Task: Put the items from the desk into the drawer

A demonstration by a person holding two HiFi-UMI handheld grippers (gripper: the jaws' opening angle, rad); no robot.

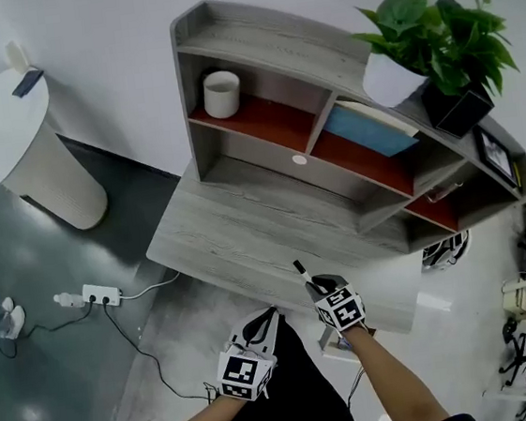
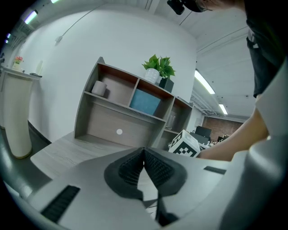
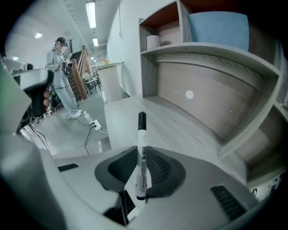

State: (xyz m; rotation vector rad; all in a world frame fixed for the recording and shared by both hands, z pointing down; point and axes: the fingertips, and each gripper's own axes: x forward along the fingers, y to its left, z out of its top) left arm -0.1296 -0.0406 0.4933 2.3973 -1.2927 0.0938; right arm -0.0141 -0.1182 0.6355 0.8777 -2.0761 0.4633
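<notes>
A white marker with a black cap (image 3: 141,155) stands between the pads of my right gripper (image 3: 143,162), which is shut on it. In the head view the marker (image 1: 303,274) points up and left over the front edge of the grey wooden desk (image 1: 245,221), held by the right gripper (image 1: 319,290). My left gripper (image 1: 272,315) hangs just off the desk's front edge, left of the right one. Its jaws meet at the tips with nothing between them (image 2: 144,152). I cannot make out a drawer.
The desk carries a hutch with a white cup (image 1: 221,94), a blue folder (image 1: 367,132), a potted plant (image 1: 432,39) and a picture frame (image 1: 494,155). A round white table (image 1: 19,138) stands at the left. A power strip (image 1: 101,294) with cable lies on the floor. A person (image 3: 60,76) stands far off.
</notes>
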